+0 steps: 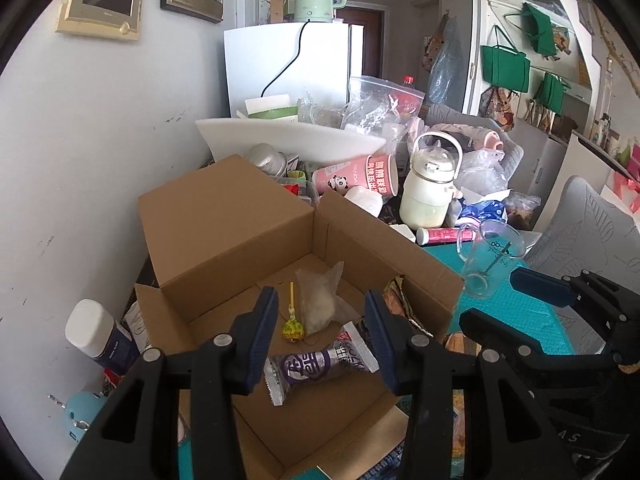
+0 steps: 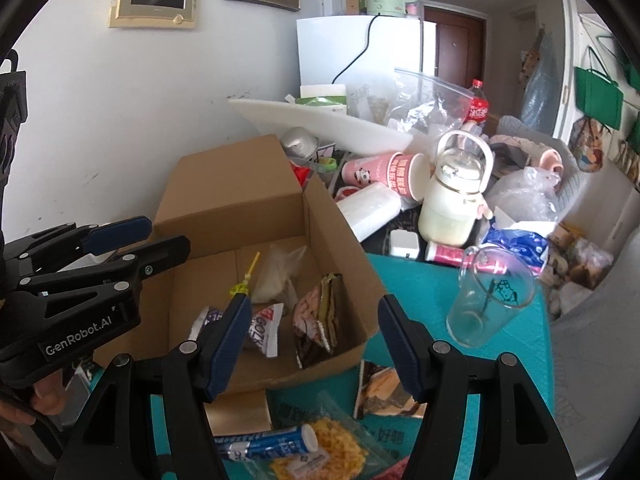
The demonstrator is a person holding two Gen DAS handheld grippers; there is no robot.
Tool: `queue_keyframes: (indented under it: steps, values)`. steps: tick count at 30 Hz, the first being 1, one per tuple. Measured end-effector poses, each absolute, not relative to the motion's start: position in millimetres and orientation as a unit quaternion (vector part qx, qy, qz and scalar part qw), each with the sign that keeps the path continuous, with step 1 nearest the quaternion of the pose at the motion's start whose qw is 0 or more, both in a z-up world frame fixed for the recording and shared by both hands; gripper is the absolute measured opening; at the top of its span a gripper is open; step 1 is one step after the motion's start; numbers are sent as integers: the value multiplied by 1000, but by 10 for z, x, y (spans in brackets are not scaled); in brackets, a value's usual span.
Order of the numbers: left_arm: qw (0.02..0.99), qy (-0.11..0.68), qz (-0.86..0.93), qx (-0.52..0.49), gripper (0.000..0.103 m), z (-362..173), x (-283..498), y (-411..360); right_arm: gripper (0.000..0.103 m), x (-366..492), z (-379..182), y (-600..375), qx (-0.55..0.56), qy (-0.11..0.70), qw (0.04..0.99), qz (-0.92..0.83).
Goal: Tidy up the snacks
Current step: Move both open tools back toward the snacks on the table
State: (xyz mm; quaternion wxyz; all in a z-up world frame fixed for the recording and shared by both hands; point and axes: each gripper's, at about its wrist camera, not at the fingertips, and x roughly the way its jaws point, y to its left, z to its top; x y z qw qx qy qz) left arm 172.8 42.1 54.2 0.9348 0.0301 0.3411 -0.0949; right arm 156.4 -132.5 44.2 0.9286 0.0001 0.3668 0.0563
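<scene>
Snacks: purple-wrapped bar point(image 1: 320, 368) lies in the cardboard box point(image 1: 224, 216), below the left tongs point(image 1: 322, 340), jaws apart, empty; right tongs point(image 2: 316, 344) apart too.

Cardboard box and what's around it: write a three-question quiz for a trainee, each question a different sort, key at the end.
1. True or false: the purple snack bar lies inside the cardboard box.
2. Multiple choice: the clear glass mug stands A) inside the box, B) on the teal mat beside the box, C) on top of the white fridge.
3. Fill in: the blue tube lies outside the box, on a bag of ____ snacks.

Key
1. True; it lies on the box floor near the lollipop.
2. B.
3. Yellow.
</scene>
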Motion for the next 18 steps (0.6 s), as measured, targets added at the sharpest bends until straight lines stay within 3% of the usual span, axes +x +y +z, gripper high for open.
queue_keyframes:
  steps: [13,15,17,18]
  values:
    - [938,321,-126,31,45,821,987,343,73,786,772,-1319,-14,329,943,42]
    - [939,318,-126,31,55,831,896,353,73,690,782,-1316,-14,328,944,39]
    - [943,308,-122,32,72,839,810,368,75,592,785,-1309,-14,327,944,39]
    - [945,303,-119,32,73,844,770,380,75,531,783,-1308,-13,326,944,39]
